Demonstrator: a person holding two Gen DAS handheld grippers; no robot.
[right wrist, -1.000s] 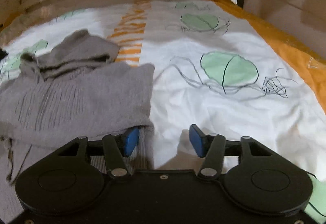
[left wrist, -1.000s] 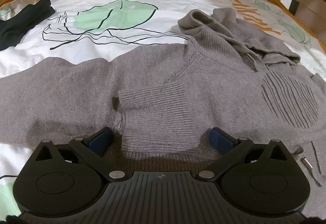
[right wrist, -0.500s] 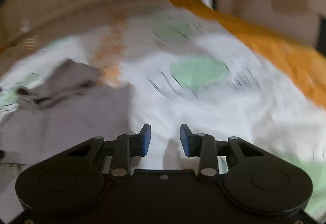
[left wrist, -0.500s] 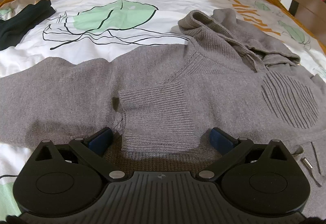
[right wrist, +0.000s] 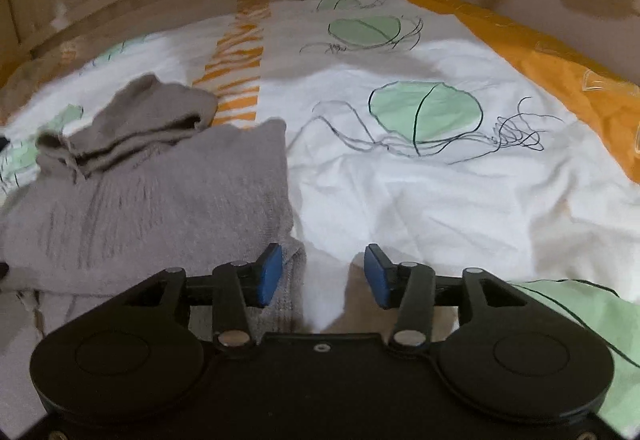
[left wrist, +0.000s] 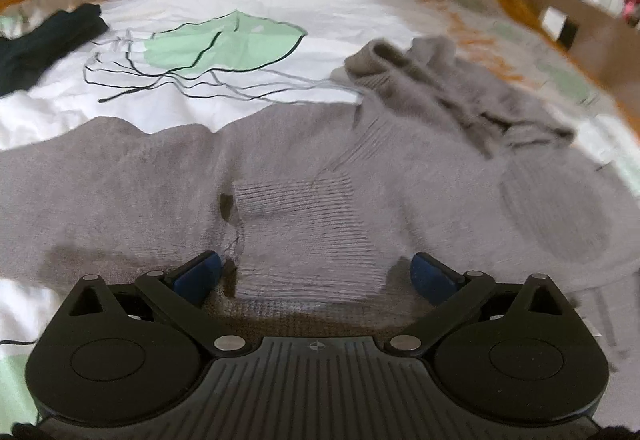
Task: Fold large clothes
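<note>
Sweater (left wrist: 300, 175) flat on bed; left tool (left wrist: 316, 274) spread, probably straddling cuff; right tool (right wrist: 322, 272) opening, angled down at edge.

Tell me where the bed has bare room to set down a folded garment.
Widest free patch: white duvet right of the grey sweater, up to the orange border. A second lies beyond the sweater, between it and the dark garment. The near side is crowded under the left gripper.

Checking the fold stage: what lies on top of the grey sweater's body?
A ribbed sleeve cuff lies folded across the grey sweater, and its bunched hood rests at the far end. Whatever the folded layers cover cannot be seen.
</note>
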